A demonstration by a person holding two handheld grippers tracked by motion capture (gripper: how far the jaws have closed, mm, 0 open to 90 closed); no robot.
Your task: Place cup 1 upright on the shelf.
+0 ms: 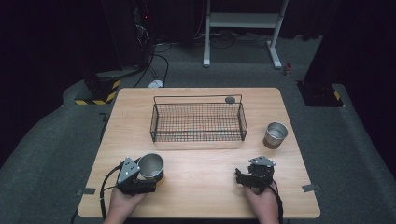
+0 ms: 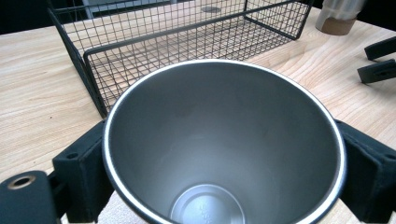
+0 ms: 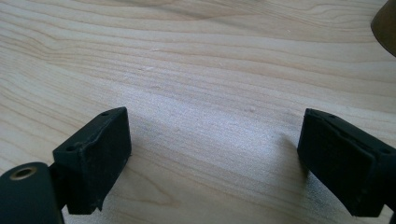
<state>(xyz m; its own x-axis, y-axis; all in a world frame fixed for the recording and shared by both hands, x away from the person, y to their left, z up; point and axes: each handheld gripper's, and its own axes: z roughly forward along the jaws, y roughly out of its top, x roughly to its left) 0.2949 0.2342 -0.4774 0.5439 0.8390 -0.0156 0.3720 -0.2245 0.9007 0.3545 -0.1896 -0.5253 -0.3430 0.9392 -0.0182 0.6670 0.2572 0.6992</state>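
The left gripper (image 1: 150, 176) had its jaws on either side of an empty, silver-grey stainless-steel cup (image 1: 151, 166), which stood upright near the front left of the pale wooden worktop (image 1: 201, 186). In the left gripper view the two black jaws pressed against opposite sides of the cup (image 2: 224, 140) just below its bright rim, so it looked held rather than merely framed. The right gripper (image 1: 243, 178) rested low over bare wood at the front right, its jaws spread wide with nothing between them.

A rectangular black wire-mesh basket (image 1: 198, 122) sat in the middle of the worktop beyond the cup, and a second steel cup (image 1: 275, 135) stood upright to the basket's right, apart from it. A small dark round object (image 1: 229, 99) lay just behind the basket's far rim; what it was could not be told.

The step in hand seemed to be carrying the gripped cup to the basket. To do it well, the grip should stay firm on the smooth metal, the cup should be lifted straight up and kept level, raised high enough to clear the near wire wall, and lowered onto the mesh floor before the jaws open.
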